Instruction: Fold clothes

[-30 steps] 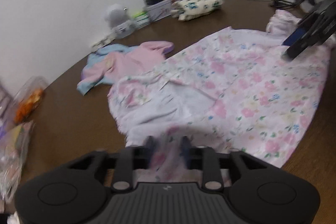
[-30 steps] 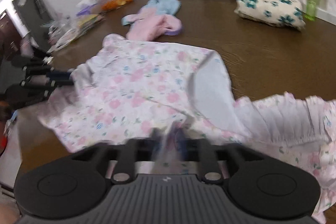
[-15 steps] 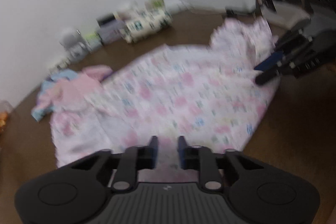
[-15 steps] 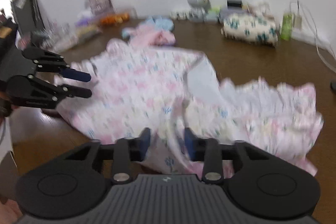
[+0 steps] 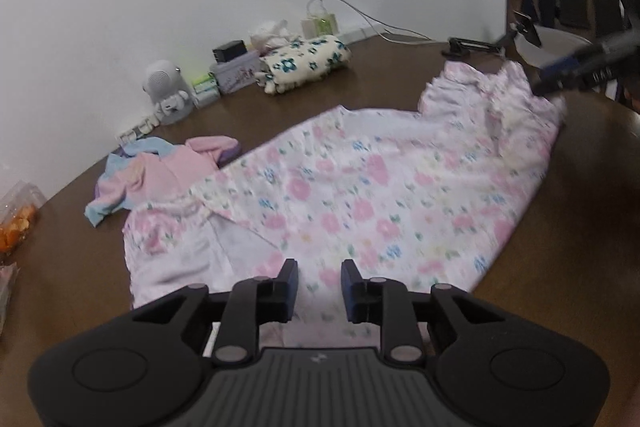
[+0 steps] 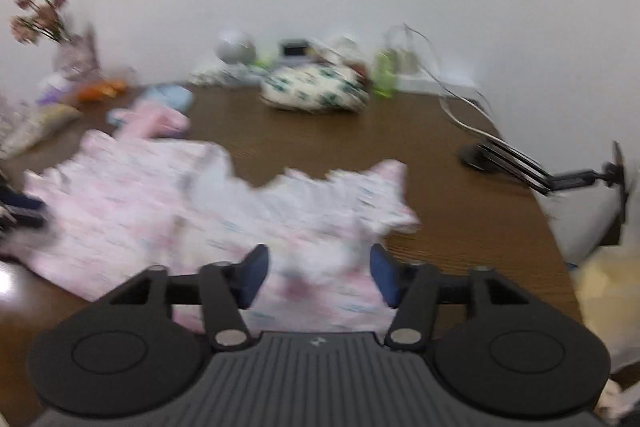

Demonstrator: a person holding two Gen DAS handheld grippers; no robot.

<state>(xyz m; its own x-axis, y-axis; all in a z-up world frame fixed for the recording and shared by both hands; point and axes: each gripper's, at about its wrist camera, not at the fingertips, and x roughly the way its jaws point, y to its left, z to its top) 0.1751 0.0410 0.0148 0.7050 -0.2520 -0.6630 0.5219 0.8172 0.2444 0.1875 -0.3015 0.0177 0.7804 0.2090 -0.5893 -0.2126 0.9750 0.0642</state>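
Left wrist view is showing me the floral dress (image 5: pixel 360 195) lying spread across the brown table (image 5: pixel 560 267), running from just under my left tongs (image 5: pixel 319 277) away to the far right, where the right tongs (image 5: pixel 560 75) are hanging over its ruffled end. My left jaws are opening, standing narrow with a clear gap; the near hem is lying between and beneath them, and the pads are not pressing it. Bare wood is lying open to the right of the left tongs and ahead of the dress, up to the flowered bundle (image 5: pixel 304 63) and the clutter by the wall. To the left, the pink and blue garment (image 5: pixel 160 171) is touching the dress's edge.

Right wrist view is blurring badly. My right tongs (image 6: pixel 318 273) are opening, standing wide, with the ruffled hem (image 6: pixel 340 203) bunched between and under them, loose as far as I am making out. Open table is stretching ahead and to the right, until the black stand (image 6: pixel 520 167) near the table's edge. Both tongs are pointing down at a slant.
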